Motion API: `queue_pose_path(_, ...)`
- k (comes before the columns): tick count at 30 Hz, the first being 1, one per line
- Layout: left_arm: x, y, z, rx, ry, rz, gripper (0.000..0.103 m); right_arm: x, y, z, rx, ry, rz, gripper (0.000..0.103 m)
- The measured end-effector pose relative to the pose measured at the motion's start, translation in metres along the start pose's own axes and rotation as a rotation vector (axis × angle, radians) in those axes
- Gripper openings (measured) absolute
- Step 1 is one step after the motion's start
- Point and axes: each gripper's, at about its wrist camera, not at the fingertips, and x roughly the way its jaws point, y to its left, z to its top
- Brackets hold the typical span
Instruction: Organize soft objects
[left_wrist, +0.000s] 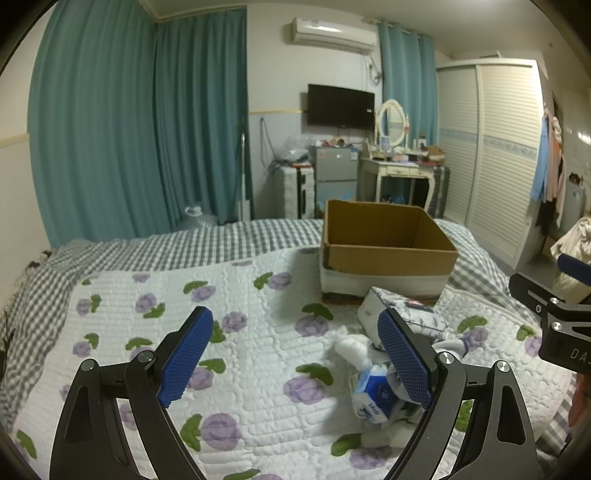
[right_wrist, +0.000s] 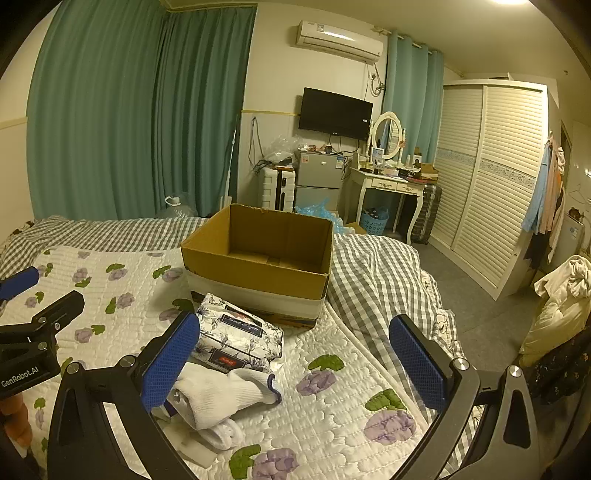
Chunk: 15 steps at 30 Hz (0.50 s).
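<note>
An open, empty cardboard box (left_wrist: 388, 254) (right_wrist: 258, 269) stands on the bed. In front of it lies a floral tissue pack (right_wrist: 240, 336) (left_wrist: 410, 314). Nearer lie white socks or gloves (right_wrist: 225, 395) and a blue-white tissue packet (left_wrist: 373, 398). My left gripper (left_wrist: 295, 354) is open and empty above the quilt, its right finger over the pile. My right gripper (right_wrist: 295, 365) is open and empty, its left finger above the white socks. Each gripper shows at the edge of the other's view: the right gripper (left_wrist: 561, 314) and the left gripper (right_wrist: 29, 332).
The bed has a white floral quilt (left_wrist: 240, 332) over a grey checked sheet (right_wrist: 380, 277). Beyond stand teal curtains (left_wrist: 140, 122), a small fridge (right_wrist: 317, 177), a dressing table (right_wrist: 391, 184) and a white wardrobe (right_wrist: 495, 177). Clothes are piled at the right (right_wrist: 557, 306).
</note>
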Motion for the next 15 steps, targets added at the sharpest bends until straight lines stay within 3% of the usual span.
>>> queue_pose_path(15, 0.0003, 0.0013, 0.0012, 0.001, -0.001, -0.001, 0.092, 0.0014, 0.0015, -0.0006, -0.002, 0.004, -0.001, 0.103)
